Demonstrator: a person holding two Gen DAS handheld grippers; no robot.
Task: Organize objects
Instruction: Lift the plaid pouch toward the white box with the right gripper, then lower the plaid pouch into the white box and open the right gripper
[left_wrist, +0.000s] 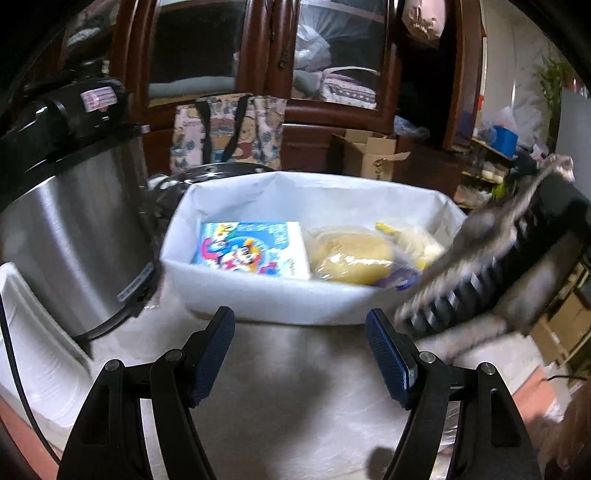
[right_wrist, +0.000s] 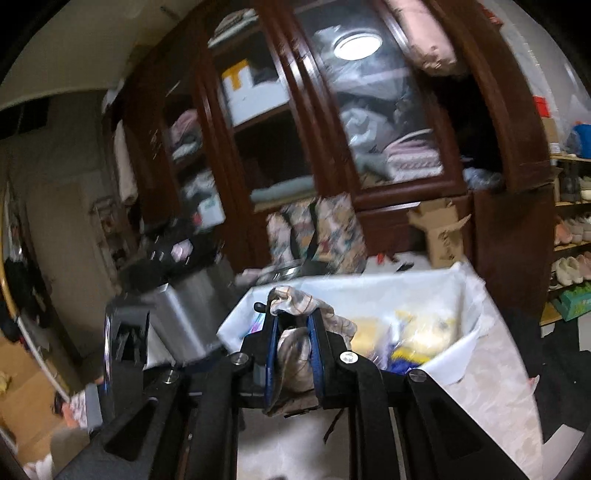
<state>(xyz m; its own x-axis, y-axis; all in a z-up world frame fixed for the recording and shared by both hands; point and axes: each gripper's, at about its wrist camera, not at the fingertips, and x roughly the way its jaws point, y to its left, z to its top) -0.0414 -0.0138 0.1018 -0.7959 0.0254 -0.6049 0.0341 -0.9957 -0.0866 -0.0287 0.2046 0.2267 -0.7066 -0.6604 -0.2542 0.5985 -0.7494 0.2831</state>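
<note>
A white paper-lined box (left_wrist: 266, 302) sits on the table and holds a blue cartoon-print carton (left_wrist: 255, 249), a bagged yellow bun (left_wrist: 351, 258) and a yellow-and-blue packet (left_wrist: 410, 240). My left gripper (left_wrist: 300, 332) is open and empty just in front of the box. My right gripper (right_wrist: 293, 325) is shut on a beige patterned cloth (right_wrist: 295, 347) and holds it above the box's near edge (right_wrist: 443, 369). In the left wrist view the right gripper (left_wrist: 491, 266) comes in blurred from the right over the box's right end.
A stainless steel cooker (left_wrist: 70, 236) with a black lid stands left of the box, close to it. A white tray (left_wrist: 40, 365) lies at the far left. A printed tote bag (left_wrist: 227, 129) and a cardboard box (left_wrist: 369, 155) stand behind, before a dark wooden cabinet (right_wrist: 295, 129).
</note>
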